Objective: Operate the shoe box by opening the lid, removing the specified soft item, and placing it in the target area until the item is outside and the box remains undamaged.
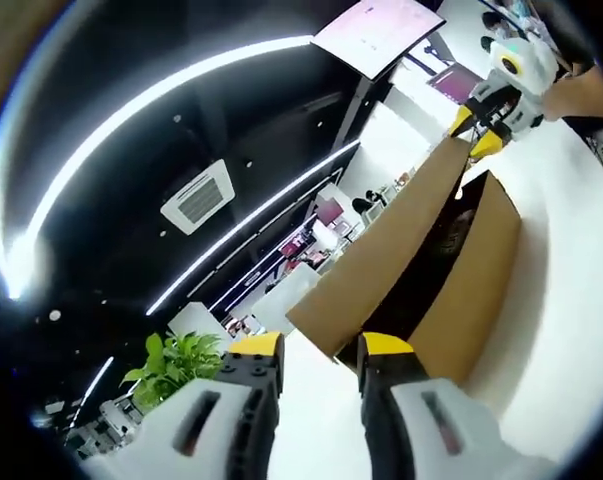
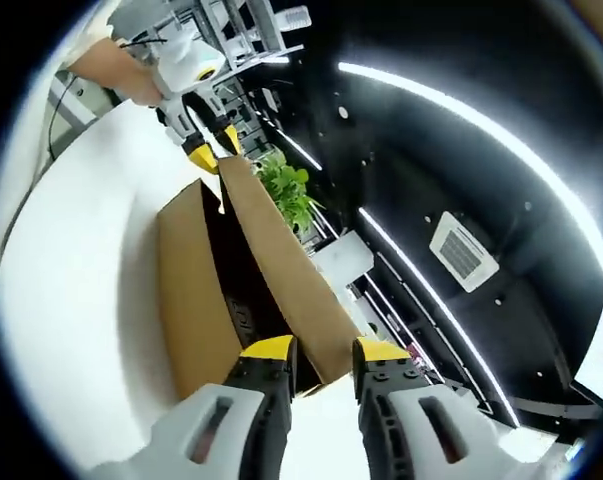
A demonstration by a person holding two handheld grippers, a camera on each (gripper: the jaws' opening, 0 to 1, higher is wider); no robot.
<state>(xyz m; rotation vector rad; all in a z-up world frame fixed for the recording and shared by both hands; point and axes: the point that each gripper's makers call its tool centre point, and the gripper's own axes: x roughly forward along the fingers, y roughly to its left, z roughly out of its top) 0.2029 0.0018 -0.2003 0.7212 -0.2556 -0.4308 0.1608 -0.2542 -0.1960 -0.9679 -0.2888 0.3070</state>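
Left gripper view: potted plant [image 1: 173,368] low left; left gripper [image 1: 321,352] jaws straddle raised lid [image 1: 381,250] corner, contact unclear. Shoe box [image 1: 476,290] on white worktop [image 1: 571,300], interior dark, contents unreadable. Right gripper [image 1: 478,130] grips lid's far corner, hand behind partly cut off.
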